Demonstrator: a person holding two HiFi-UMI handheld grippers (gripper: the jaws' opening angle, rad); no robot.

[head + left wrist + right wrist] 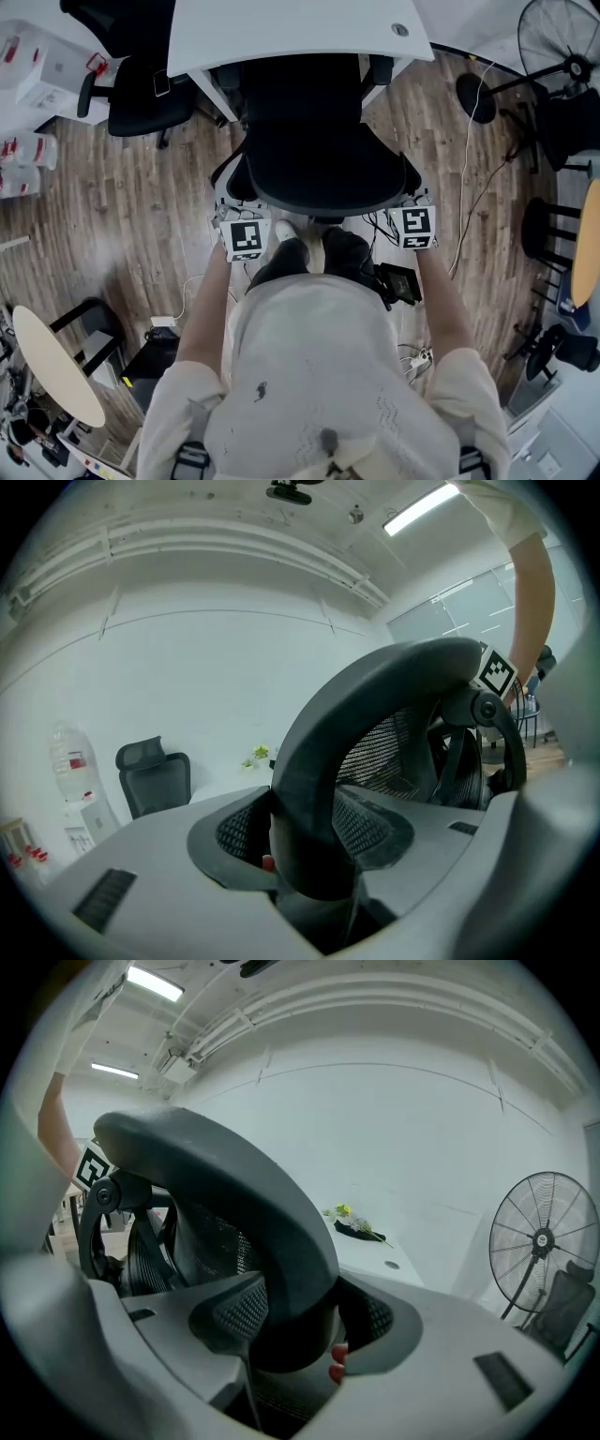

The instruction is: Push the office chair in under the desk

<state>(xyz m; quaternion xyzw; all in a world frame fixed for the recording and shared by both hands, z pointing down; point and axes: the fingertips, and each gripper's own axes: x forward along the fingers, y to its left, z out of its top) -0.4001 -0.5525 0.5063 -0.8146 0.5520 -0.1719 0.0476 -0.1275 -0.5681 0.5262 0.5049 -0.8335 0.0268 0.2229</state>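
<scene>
Office chair: the office chair (319,141) is standing square in front of us, its seat front reaching under the edge of the white worktop (281,33) and its backrest staying out on our side.
Left hand-held gripper: the left hand-held gripper (305,834) is pinching the left rim of the backrest, a ribbed pad pressing on each side of the black frame.
Right hand-held gripper: the right hand-held gripper (300,1318) is clamping the right rim in the same way, the frame filling the gap between its pads.
Head view only: we are looking down on the left marker cube (246,237) and the right marker cube (413,227) sitting at the two lower corners of the backrest, with our shoes just behind the chair on the wooden floor (122,206). The jaws themselves are not showing here.
Left gripper view only: a second chair (155,775) and a large water bottle (70,761) are standing by the far wall; the right marker cube is peeking over the backrest.
Right gripper view only: a fan (544,1241) is standing at the right, and flowers (352,1222) are lying on the worktop beyond the backrest; the left marker cube is showing at the far left.
</scene>
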